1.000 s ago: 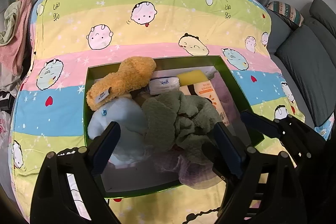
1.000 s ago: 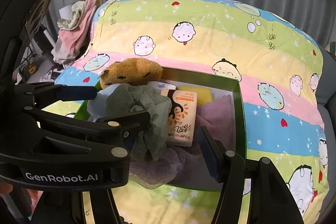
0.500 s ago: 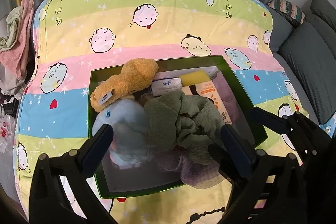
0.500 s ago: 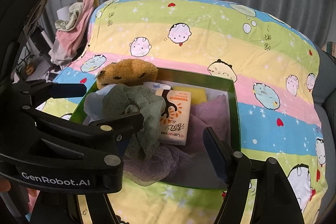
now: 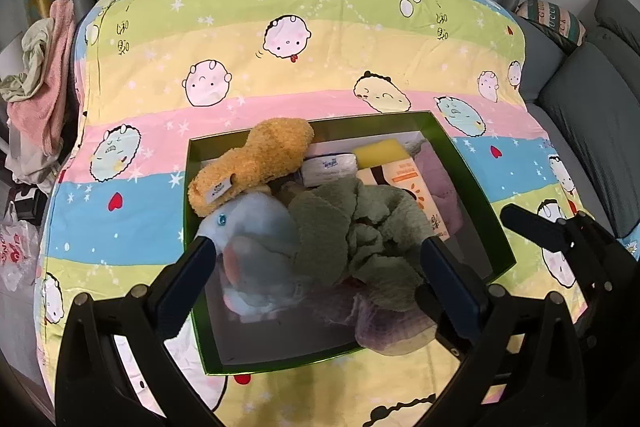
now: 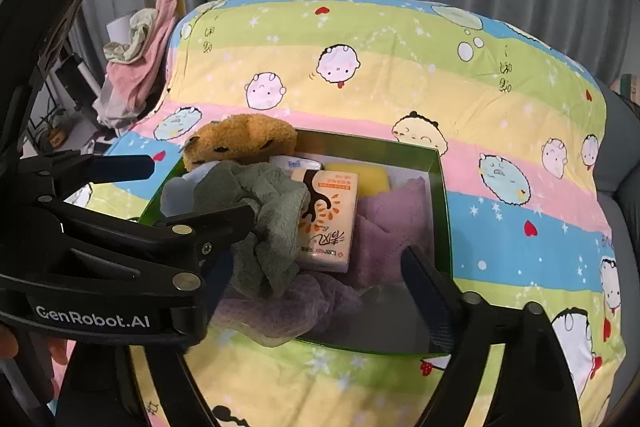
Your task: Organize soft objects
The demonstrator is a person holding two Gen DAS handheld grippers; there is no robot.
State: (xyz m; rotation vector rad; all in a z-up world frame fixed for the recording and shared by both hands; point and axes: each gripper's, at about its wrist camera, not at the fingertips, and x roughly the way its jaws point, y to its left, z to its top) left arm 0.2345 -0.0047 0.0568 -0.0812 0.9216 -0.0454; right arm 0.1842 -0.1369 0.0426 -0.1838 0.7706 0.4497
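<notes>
A green box (image 5: 468,171) (image 6: 438,195) on the striped cartoon blanket holds soft things: an orange plush (image 5: 256,159) (image 6: 244,143), a light blue plush (image 5: 256,247), a green cloth (image 5: 360,235) (image 6: 260,215), a purple cloth (image 5: 392,323) (image 6: 384,223) spilling over the near rim, a tissue pack (image 5: 412,179) (image 6: 328,223), a yellow sponge (image 5: 380,149) (image 6: 368,177). My left gripper (image 5: 316,279) is open, above the box's near side. My right gripper (image 6: 316,287) is open, empty, to its right.
The blanket (image 5: 304,39) (image 6: 400,67) covers a raised surface that drops off on all sides. A pile of pink and pale clothes (image 5: 36,67) (image 6: 136,59) hangs at the left. A grey sofa (image 5: 592,107) stands at the right. Curtains hang behind.
Both grippers have drawn back and up from the box, so it looks smaller and lower in both views. Both stay open. The things in the box have not moved.
</notes>
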